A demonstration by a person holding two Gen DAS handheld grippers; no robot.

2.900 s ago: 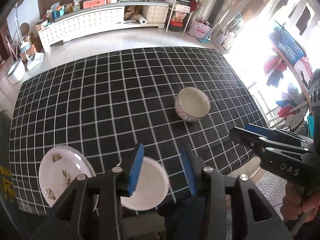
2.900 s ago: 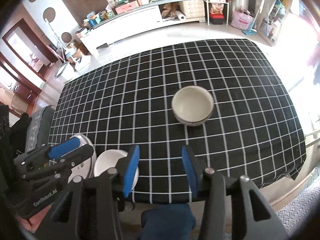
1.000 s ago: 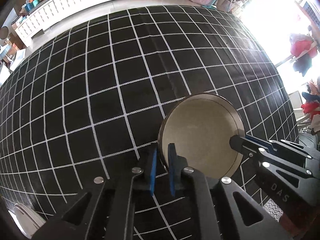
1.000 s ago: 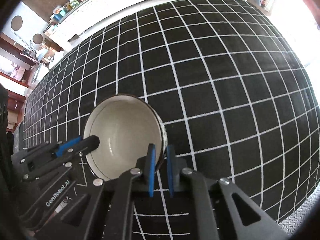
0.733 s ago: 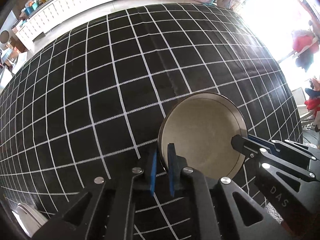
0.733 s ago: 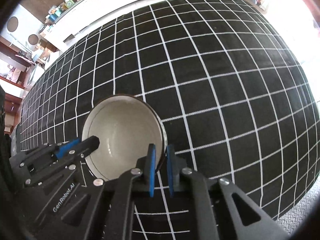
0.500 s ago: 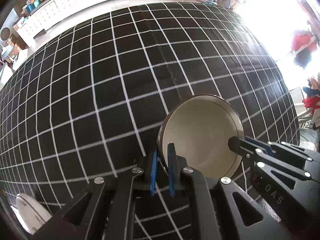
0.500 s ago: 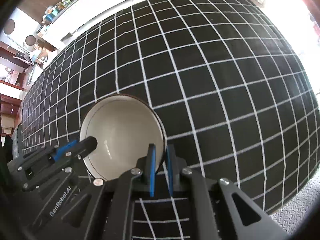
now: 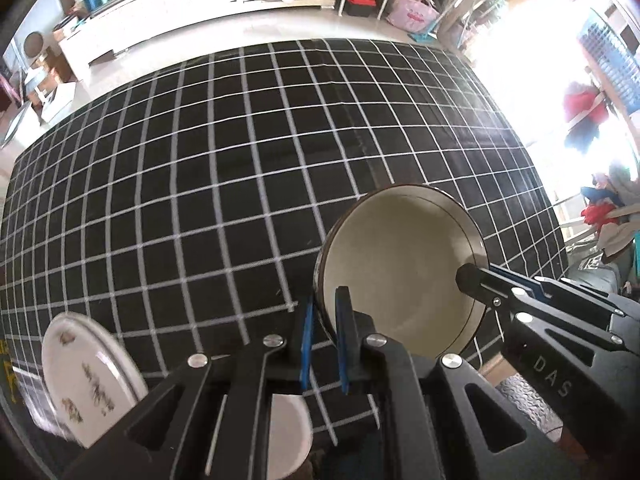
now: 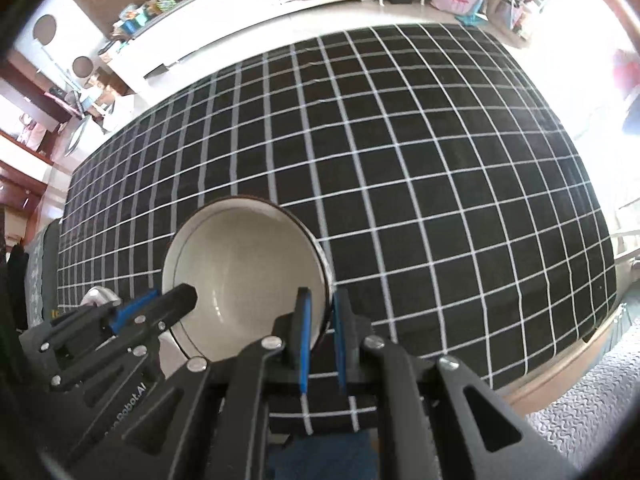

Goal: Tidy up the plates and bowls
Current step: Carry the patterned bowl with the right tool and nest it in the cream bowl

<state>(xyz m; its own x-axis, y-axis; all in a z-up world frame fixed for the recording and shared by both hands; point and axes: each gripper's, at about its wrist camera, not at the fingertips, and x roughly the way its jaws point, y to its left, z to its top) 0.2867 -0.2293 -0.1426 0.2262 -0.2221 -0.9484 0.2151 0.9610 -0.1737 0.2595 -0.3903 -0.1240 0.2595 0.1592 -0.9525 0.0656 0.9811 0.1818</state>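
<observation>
A cream bowl with a dark rim (image 9: pixel 400 276) (image 10: pixel 244 276) is held above the black checked tablecloth (image 9: pixel 240 160) by both grippers. My left gripper (image 9: pixel 325 312) is shut on the bowl's left rim. My right gripper (image 10: pixel 320 312) is shut on its right rim, and its fingers also show in the left wrist view (image 9: pixel 480 280). A flowered white plate (image 9: pixel 86 380) lies at the near left corner. A plain white bowl (image 9: pixel 286 436) sits by the near edge, partly hidden under my left gripper.
The table's near edge (image 10: pixel 560 364) runs close below the grippers. A white low cabinet (image 9: pixel 168 4) with clutter stands across the floor behind the table. Bright window and hanging clothes (image 9: pixel 584 112) are at the right.
Both grippers closed on the bowl's rim, lifted it off the cloth and carried it back toward the near edge. The flowered plate and white bowl have come back into view.
</observation>
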